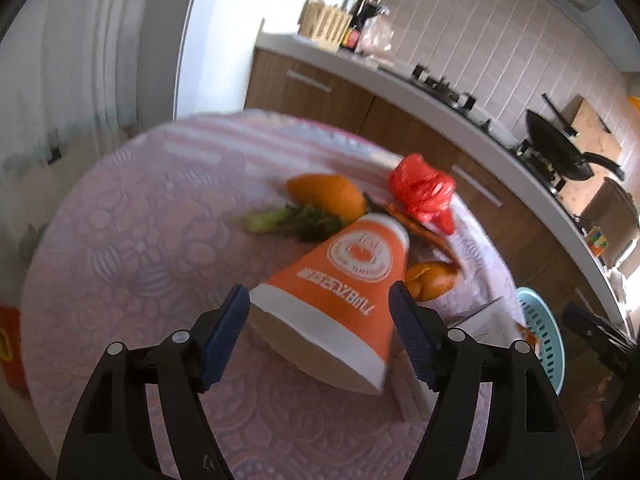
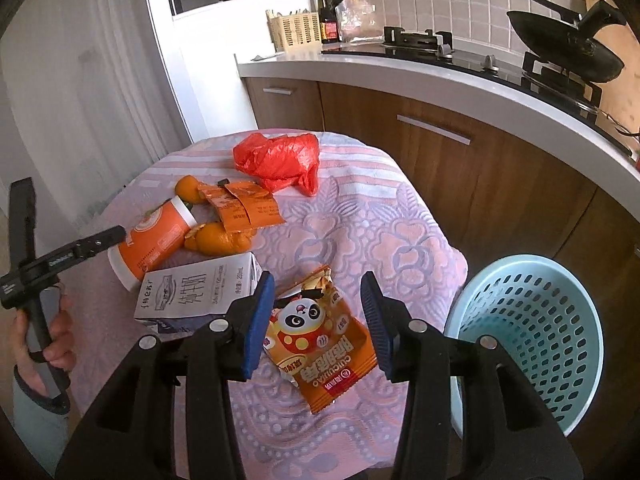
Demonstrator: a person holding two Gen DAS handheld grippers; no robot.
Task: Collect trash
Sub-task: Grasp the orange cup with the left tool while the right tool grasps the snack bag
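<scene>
Snack packet (image 2: pixel 320 344) on table (image 2: pixel 384 224); basket (image 2: pixel 532 336) right.

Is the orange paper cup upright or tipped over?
Tipped. The orange paper cup lies on its side on the tablecloth, its open mouth toward the left gripper, whose open jaws straddle it.

Each tool (image 2: pixel 318 320) has black angular arms with silver round screws and blue ribbed fingertips (image 2: pixel 256 322), while at nine o'clock a bare-skinned hand (image 2: pixel 52 340) shows a grey sleeve cuff.
</scene>
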